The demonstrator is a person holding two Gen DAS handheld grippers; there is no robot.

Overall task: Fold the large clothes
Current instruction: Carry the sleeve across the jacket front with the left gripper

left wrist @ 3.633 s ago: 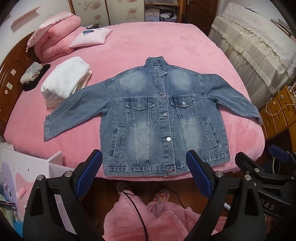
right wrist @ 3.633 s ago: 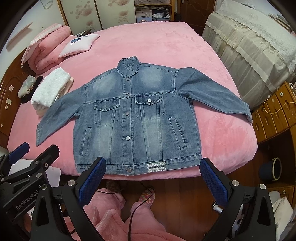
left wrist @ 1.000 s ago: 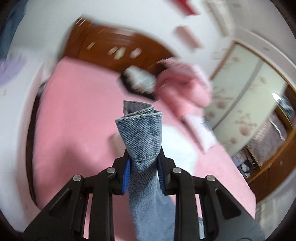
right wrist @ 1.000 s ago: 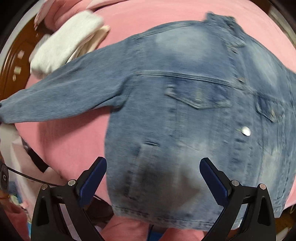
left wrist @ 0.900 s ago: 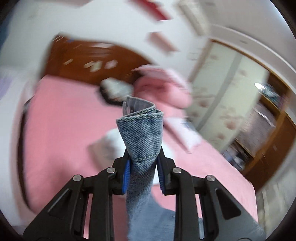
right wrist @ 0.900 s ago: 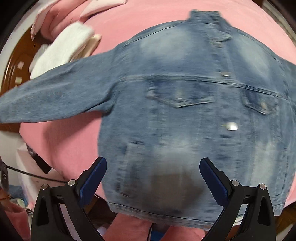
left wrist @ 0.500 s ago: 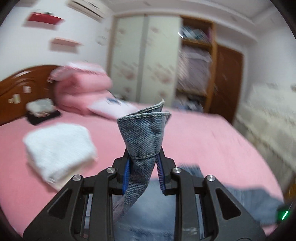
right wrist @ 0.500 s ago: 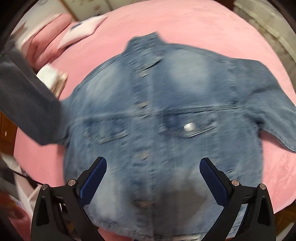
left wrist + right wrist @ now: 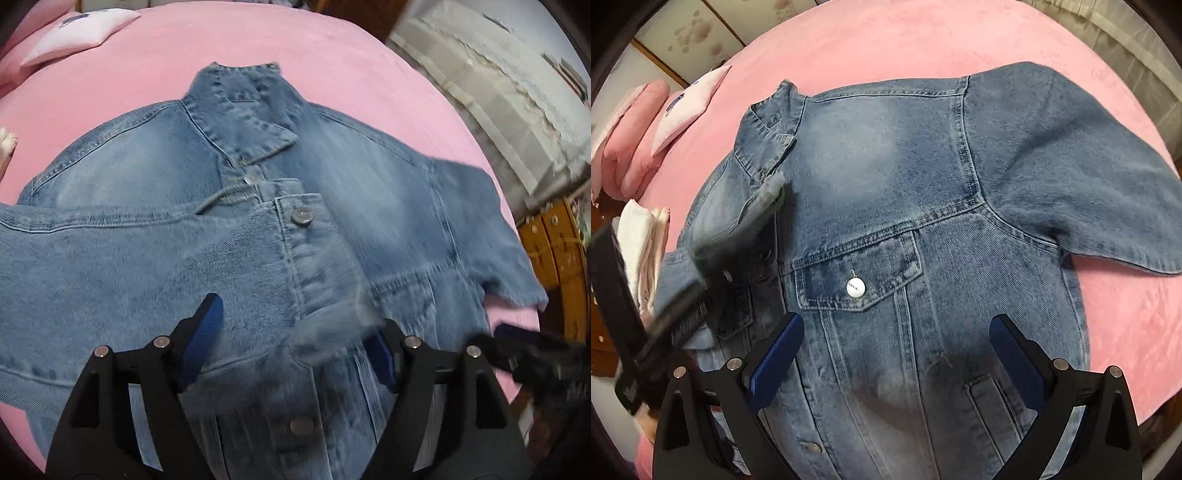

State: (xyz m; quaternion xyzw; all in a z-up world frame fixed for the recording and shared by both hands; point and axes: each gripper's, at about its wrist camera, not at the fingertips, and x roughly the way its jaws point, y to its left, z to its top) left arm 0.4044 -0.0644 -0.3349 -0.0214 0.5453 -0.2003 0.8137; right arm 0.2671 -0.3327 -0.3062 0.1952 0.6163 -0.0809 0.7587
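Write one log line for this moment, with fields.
stage: first sleeve fold | left gripper: opening, cuff between jaws | right gripper: open, empty | blue denim jacket: on pink bed

Your denim jacket (image 9: 886, 206) lies front side up on the bed, buttoned, collar at the far end and hem toward you. It is washed blue, paler across the chest, with flap pockets closed by metal buttons. You can see its left-hand sleeve (image 9: 110, 280) folded in across the chest, the cuff (image 9: 306, 266) with its button lying over the front placket just below the collar (image 9: 240, 110). The right-hand sleeve (image 9: 1082, 177) is still spread out flat, angling toward the right edge of the bed.
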